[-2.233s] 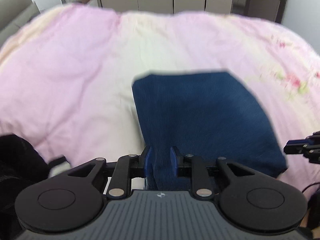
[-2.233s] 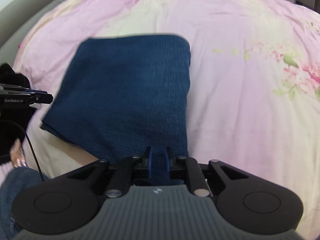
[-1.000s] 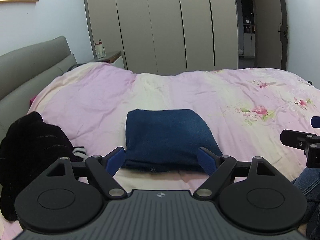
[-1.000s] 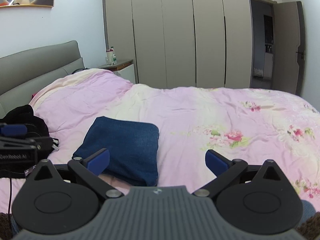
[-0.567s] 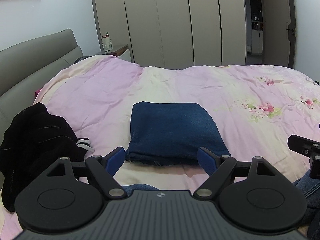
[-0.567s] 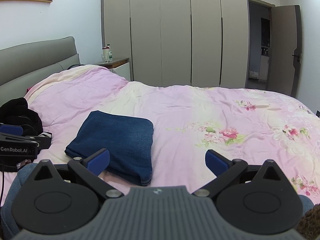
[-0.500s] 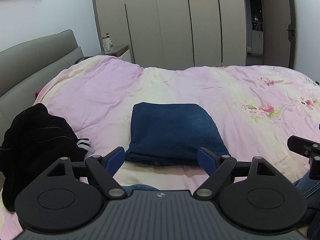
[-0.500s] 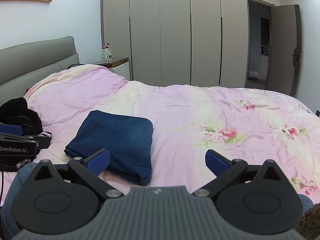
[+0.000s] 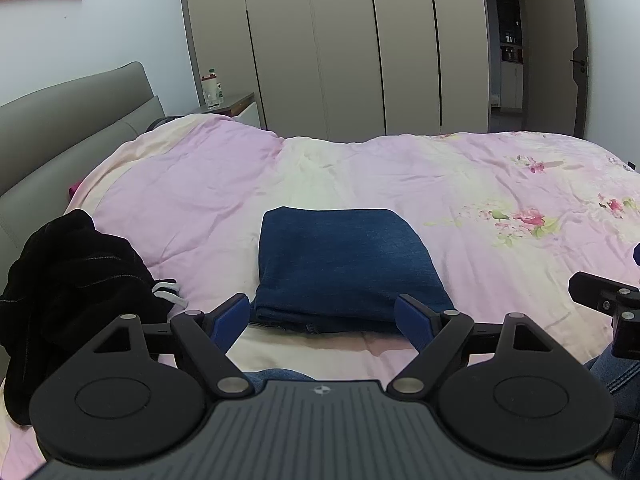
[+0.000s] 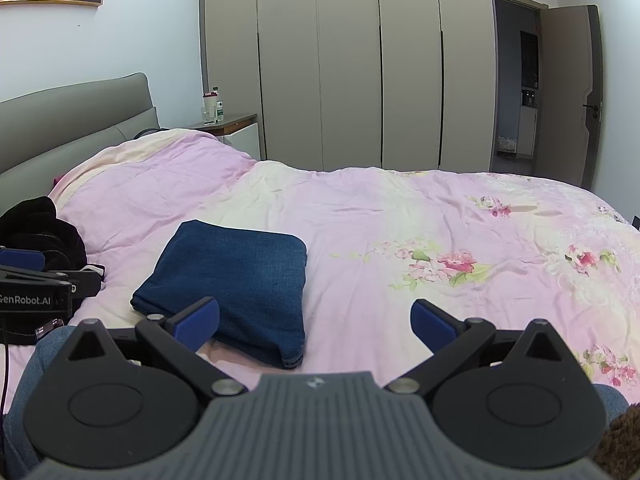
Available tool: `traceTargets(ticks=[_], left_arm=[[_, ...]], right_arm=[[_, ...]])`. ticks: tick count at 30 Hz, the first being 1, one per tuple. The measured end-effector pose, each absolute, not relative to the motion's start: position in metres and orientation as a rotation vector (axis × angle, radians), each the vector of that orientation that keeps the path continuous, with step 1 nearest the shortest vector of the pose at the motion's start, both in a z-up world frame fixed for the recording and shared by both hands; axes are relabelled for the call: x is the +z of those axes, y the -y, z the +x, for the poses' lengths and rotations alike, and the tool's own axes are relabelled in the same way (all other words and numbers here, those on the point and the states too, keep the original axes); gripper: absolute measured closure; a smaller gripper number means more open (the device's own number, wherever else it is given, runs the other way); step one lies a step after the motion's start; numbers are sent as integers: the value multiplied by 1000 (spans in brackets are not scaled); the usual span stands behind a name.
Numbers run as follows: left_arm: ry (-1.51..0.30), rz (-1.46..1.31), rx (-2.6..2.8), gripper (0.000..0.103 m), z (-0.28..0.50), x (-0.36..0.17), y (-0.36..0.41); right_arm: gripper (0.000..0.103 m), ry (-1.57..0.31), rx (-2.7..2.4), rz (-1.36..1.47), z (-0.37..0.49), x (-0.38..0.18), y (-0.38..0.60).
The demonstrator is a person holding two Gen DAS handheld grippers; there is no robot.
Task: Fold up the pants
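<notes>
**Pants folded, tongs clear**

Left tongs (image 9: pixel 322 318) and right tongs (image 10: pixel 314 318) are hanging spread wide, gripping nothing. Pants (image 9: pixel 344 268) are lying as a compact denim block near the bed's (image 9: pixel 500 184) near edge, long axis running toward the far edge. Likely heavy, soft, non-slippery; grip the layered near edge.

Pants: folded dark blue denim pants (image 9: pixel 344 264), a flat rectangular stack on the pink floral quilted bed (image 9: pixel 460 184).
Left gripper: black two-finger left gripper with blue pads (image 9: pixel 323 318), spread wide, holding nothing (the stack lies just beyond).
Left of stack: crumpled black garment (image 9: pixel 72 280).
Right edge: black right gripper (image 9: pixel 608 300), partly seen.
</notes>
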State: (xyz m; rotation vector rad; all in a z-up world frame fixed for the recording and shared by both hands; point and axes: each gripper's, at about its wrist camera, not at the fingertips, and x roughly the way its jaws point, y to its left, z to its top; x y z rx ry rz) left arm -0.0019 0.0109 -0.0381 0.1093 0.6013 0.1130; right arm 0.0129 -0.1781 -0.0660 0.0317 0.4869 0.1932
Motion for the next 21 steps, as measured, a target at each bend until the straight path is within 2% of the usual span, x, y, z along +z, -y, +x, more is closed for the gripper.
traceTargets(ticks=[21], left_arm=[[-596, 111, 113, 7, -5, -37, -10]], right_arm=[[5, -488, 193, 32, 13, -66, 179]])
